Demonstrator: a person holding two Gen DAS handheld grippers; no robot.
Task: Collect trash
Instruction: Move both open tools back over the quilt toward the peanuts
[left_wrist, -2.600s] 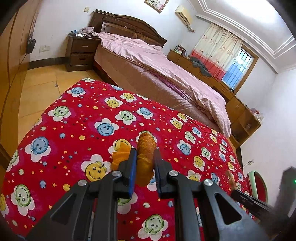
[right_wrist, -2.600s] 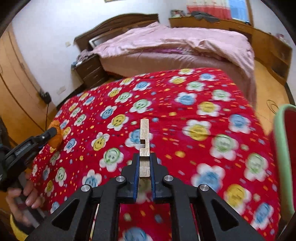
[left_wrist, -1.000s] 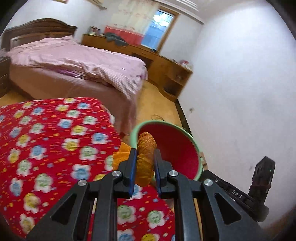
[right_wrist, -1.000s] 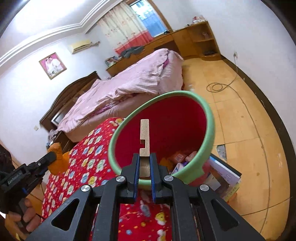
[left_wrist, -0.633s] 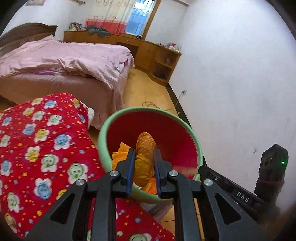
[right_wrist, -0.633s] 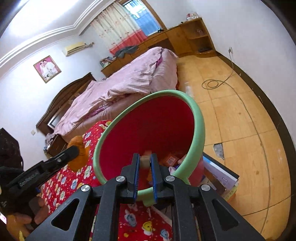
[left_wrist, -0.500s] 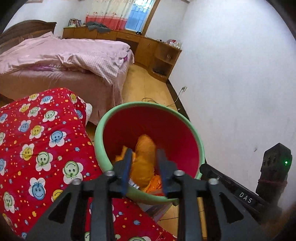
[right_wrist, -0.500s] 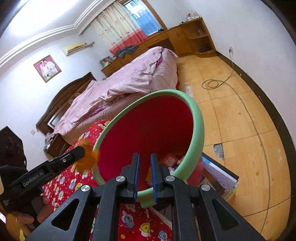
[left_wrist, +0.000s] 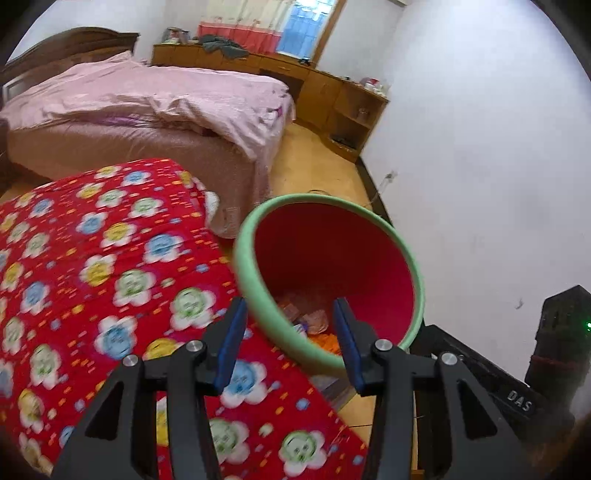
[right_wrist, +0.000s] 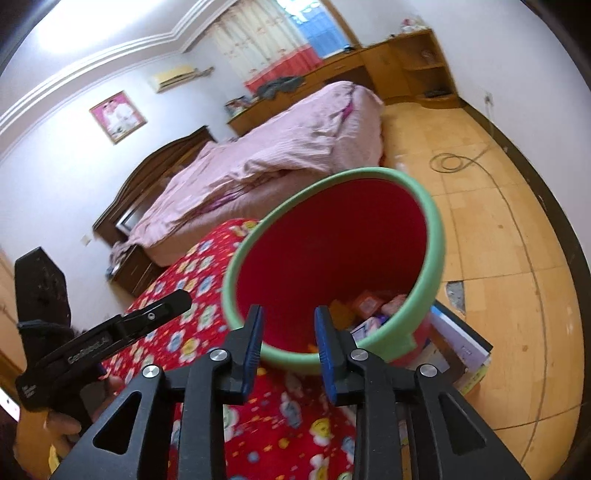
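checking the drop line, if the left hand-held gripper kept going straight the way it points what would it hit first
Probably the bin: its green near rim sits right between the open, empty fingers of the left hand-held gripper, with the trash at the bottom just past it. Depth is unclear, so it might clear the rim and go inside.

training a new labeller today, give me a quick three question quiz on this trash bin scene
1. True or false: the left gripper holds a piece of trash.
2. What colour is the rim of the bin? A green, B blue, C yellow
3. Fill in: the bin stands beside a red ____ quilt.

Key
1. False. Its jaws have just been opening and stand open with nothing between them; the right gripper is the same.
2. A. Green rim, red inside, with wrappers at the bottom.
3. Flower-patterned.
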